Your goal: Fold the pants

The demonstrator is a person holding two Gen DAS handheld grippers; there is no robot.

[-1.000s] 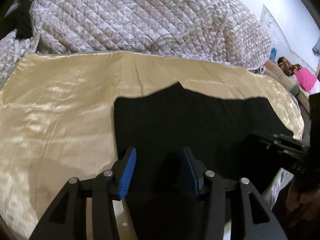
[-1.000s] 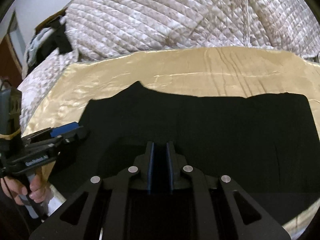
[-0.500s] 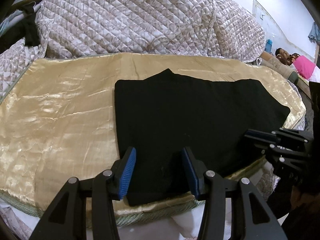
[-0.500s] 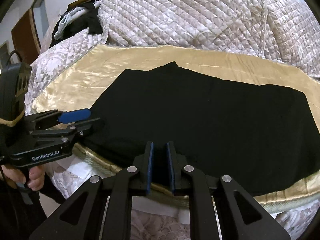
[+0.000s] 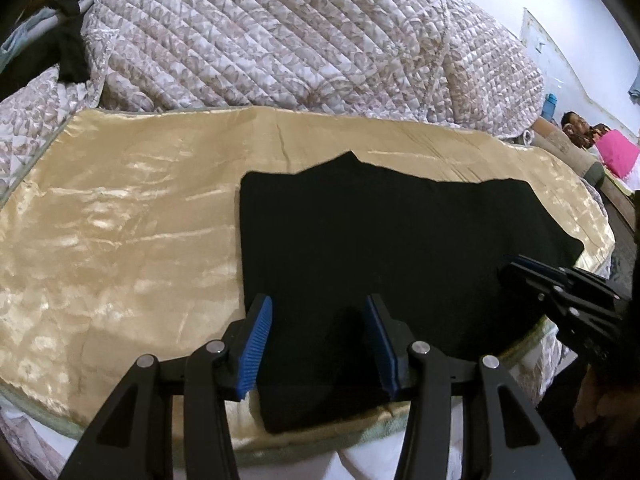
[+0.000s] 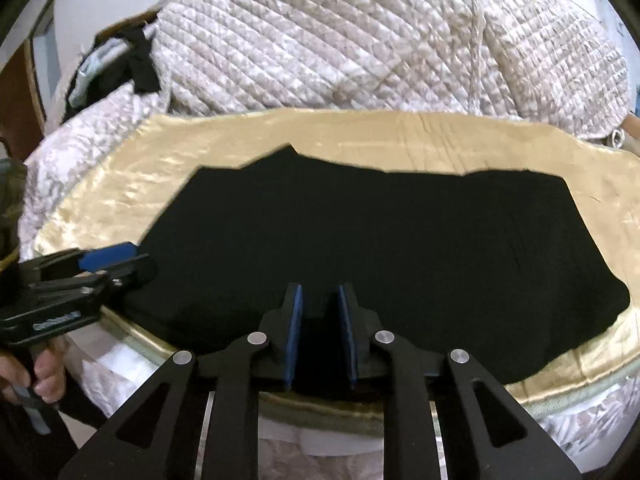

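The black pants (image 5: 380, 248) lie folded flat on a gold satin sheet (image 5: 120, 240), with their near edge by the bed's front edge. My left gripper (image 5: 318, 304) hovers open over the pants' near left corner, nothing between its blue pads. My right gripper (image 6: 320, 292) hangs over the pants (image 6: 380, 240) at their near edge. Its jaws are opening, a narrow gap shows, and no cloth is pinched. Each view shows the other gripper: the left gripper (image 6: 132, 260) at the pants' left edge, the right gripper (image 5: 520, 270) at their right edge.
A heaped quilted blanket (image 5: 300, 40) fills the back of the bed. Dark clothes (image 6: 132, 68) lie at the back left. A person (image 5: 576, 128) lies at the far right. A hand (image 6: 44, 372) holds the left gripper's handle. The white mattress side (image 6: 120, 368) drops off below the sheet.
Both grippers have drawn back from over the pants toward the bed's front edge, which now shows. The gap between the right jaws has widened. The pants lie as before.
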